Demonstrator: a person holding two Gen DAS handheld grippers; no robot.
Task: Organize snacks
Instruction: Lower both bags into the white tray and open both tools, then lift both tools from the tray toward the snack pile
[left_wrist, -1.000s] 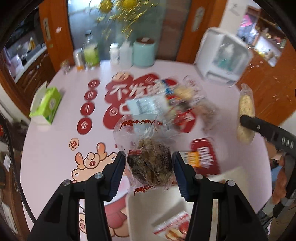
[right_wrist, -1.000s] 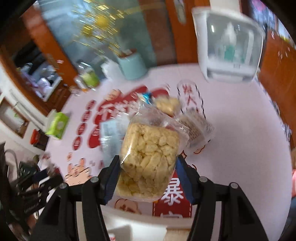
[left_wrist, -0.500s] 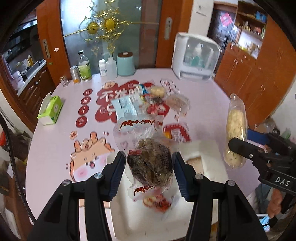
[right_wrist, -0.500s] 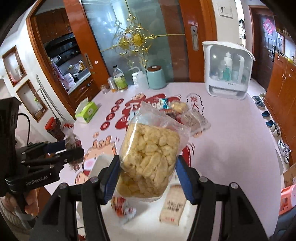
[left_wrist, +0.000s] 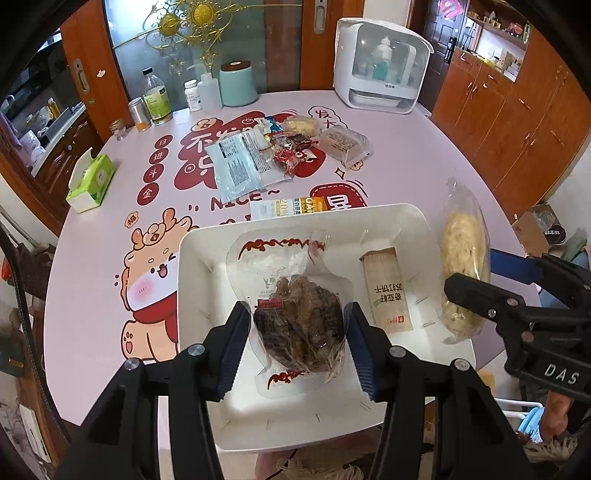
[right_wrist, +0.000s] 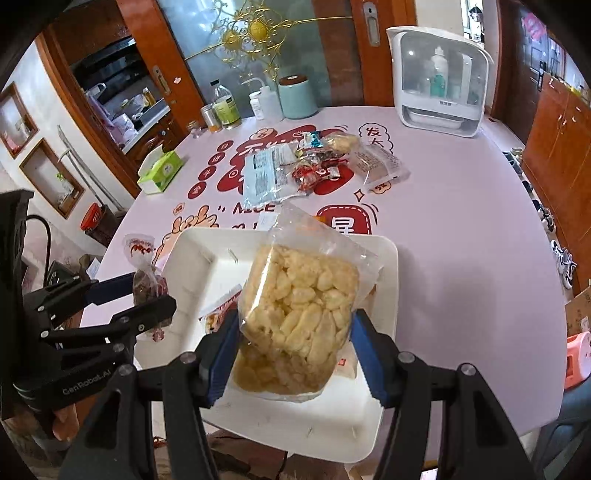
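Observation:
My left gripper (left_wrist: 297, 339) is shut on a clear bag of dark brown snack (left_wrist: 301, 325) and holds it above the white tray (left_wrist: 195, 266) at the table's near edge. My right gripper (right_wrist: 293, 354) is shut on a clear bag of yellow puffed snack (right_wrist: 299, 306), held over the same tray (right_wrist: 388, 280). A tan wrapped bar (left_wrist: 386, 291) lies in the tray. A red-labelled packet (right_wrist: 221, 310) also lies in the tray. The right gripper and its bag (left_wrist: 463, 258) show at the right of the left wrist view.
A pile of loose snacks (left_wrist: 280, 155) lies mid-table with a yellow-white packet (left_wrist: 291, 206) beyond the tray. A green tissue box (left_wrist: 90, 177) sits left. Bottles and a teal canister (left_wrist: 238, 83) stand at the back, beside a white appliance (left_wrist: 380, 74).
Both grippers have pulled back from the snack pile toward the near edge with their bags, and now hang over the white tray.

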